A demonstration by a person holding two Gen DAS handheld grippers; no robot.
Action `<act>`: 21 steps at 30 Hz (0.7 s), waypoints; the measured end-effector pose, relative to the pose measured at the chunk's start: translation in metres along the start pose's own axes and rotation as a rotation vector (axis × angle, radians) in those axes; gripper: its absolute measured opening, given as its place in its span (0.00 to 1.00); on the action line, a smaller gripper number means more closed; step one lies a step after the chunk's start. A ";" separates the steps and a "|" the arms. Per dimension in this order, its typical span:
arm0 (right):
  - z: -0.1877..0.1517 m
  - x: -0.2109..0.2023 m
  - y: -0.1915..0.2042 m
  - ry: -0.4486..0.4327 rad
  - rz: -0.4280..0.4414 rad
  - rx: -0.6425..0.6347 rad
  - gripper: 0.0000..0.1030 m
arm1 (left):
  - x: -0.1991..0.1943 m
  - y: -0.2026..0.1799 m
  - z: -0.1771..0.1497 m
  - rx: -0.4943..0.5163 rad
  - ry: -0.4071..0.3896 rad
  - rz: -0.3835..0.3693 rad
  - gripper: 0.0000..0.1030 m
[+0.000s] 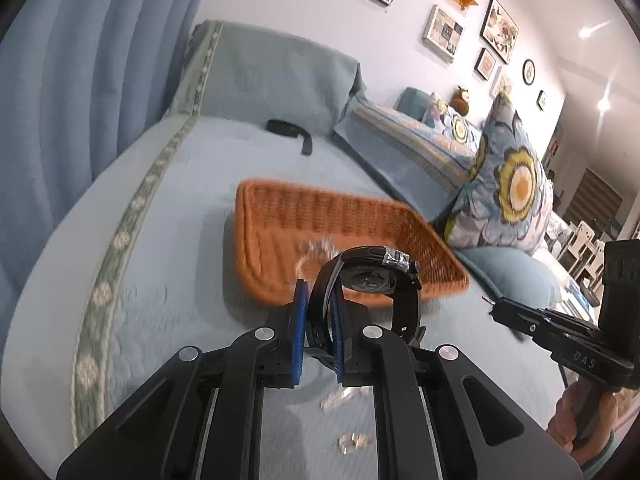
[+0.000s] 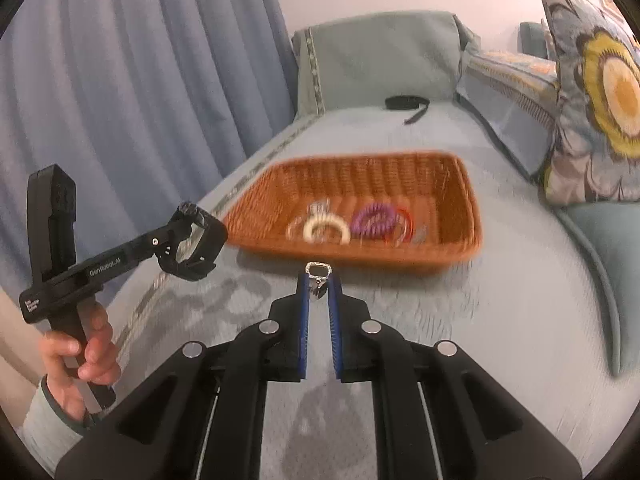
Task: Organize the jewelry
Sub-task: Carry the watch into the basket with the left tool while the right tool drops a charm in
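My left gripper (image 1: 320,296) is shut on the strap of a black wristwatch (image 1: 372,276), held above the bed just short of the orange wicker basket (image 1: 280,208). In the right wrist view the left gripper (image 2: 176,244) holds the watch (image 2: 200,236) left of the basket (image 2: 460,216). My right gripper (image 2: 318,282) is shut on a small silver jewelled ring (image 2: 318,270), just before the basket's near rim. The basket holds a cream bracelet (image 2: 324,230), a purple coil bracelet (image 2: 370,218), a red ring-shaped band (image 2: 404,224) and a clear bracelet (image 1: 316,250).
A black band (image 1: 286,130) lies at the far end of the blue bedspread, near the headboard cushion (image 1: 272,76). Two small clear pieces (image 1: 354,440) lie on the spread below my left gripper. A floral pillow (image 1: 508,192) stands right of the basket. Blue curtains (image 2: 140,60) hang left.
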State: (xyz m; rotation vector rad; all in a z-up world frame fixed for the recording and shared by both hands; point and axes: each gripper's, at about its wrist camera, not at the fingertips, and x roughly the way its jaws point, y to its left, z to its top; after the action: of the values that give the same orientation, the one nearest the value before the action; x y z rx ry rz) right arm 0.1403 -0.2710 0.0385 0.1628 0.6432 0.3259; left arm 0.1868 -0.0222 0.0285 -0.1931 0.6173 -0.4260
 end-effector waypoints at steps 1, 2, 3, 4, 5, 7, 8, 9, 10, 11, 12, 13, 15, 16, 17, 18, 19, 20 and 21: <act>0.008 0.002 -0.001 -0.013 -0.004 -0.007 0.07 | 0.002 -0.002 0.007 0.003 -0.008 0.003 0.09; 0.018 0.006 -0.002 -0.025 -0.011 -0.009 0.07 | 0.005 -0.004 0.012 0.004 -0.014 0.003 0.09; 0.025 0.011 -0.004 -0.032 -0.019 -0.007 0.07 | 0.010 -0.006 0.021 0.004 -0.022 0.002 0.09; 0.033 0.017 -0.006 -0.038 -0.025 -0.004 0.07 | 0.015 -0.008 0.027 0.003 -0.026 0.003 0.09; 0.041 0.025 -0.010 -0.048 -0.035 0.001 0.07 | 0.020 -0.009 0.031 0.001 -0.027 0.006 0.09; 0.051 0.039 -0.017 -0.056 -0.045 0.013 0.07 | 0.037 -0.011 0.043 -0.012 -0.025 0.019 0.09; 0.055 0.048 -0.021 -0.057 -0.053 0.025 0.07 | 0.048 -0.012 0.048 -0.023 -0.022 0.030 0.09; 0.057 0.055 -0.024 -0.057 -0.058 0.033 0.07 | 0.054 -0.011 0.050 -0.028 -0.021 0.038 0.09; 0.059 0.066 -0.029 -0.054 -0.065 0.043 0.07 | 0.064 -0.010 0.053 -0.033 -0.018 0.051 0.09; 0.060 0.077 -0.035 -0.045 -0.075 0.052 0.07 | 0.074 -0.009 0.055 -0.042 -0.012 0.061 0.09; 0.061 0.085 -0.040 -0.037 -0.080 0.061 0.07 | 0.081 -0.007 0.055 -0.048 -0.007 0.068 0.09; 0.060 0.094 -0.046 -0.026 -0.082 0.075 0.07 | 0.089 -0.006 0.056 -0.051 0.000 0.078 0.09; 0.059 0.109 -0.059 -0.002 -0.080 0.116 0.07 | 0.103 -0.003 0.057 -0.041 0.018 0.102 0.09; 0.059 0.114 -0.066 0.010 -0.068 0.139 0.07 | 0.109 -0.002 0.056 -0.031 0.027 0.117 0.09; 0.057 0.120 -0.072 0.024 -0.058 0.165 0.07 | 0.114 -0.001 0.055 -0.025 0.036 0.127 0.09; 0.056 0.124 -0.076 0.036 -0.056 0.177 0.07 | 0.120 0.001 0.053 -0.026 0.049 0.131 0.09; 0.055 0.127 -0.078 0.046 -0.059 0.183 0.07 | 0.124 0.003 0.051 -0.030 0.061 0.134 0.09; 0.054 0.129 -0.078 0.055 -0.062 0.185 0.07 | 0.127 0.004 0.051 -0.034 0.068 0.136 0.09; 0.052 0.131 -0.080 0.066 -0.064 0.188 0.07 | 0.131 0.006 0.049 -0.038 0.078 0.139 0.09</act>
State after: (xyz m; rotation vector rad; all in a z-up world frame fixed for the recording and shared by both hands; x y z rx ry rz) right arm 0.2905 -0.3025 -0.0138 0.3116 0.7425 0.2096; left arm 0.3138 -0.0720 -0.0019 -0.1690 0.7113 -0.2885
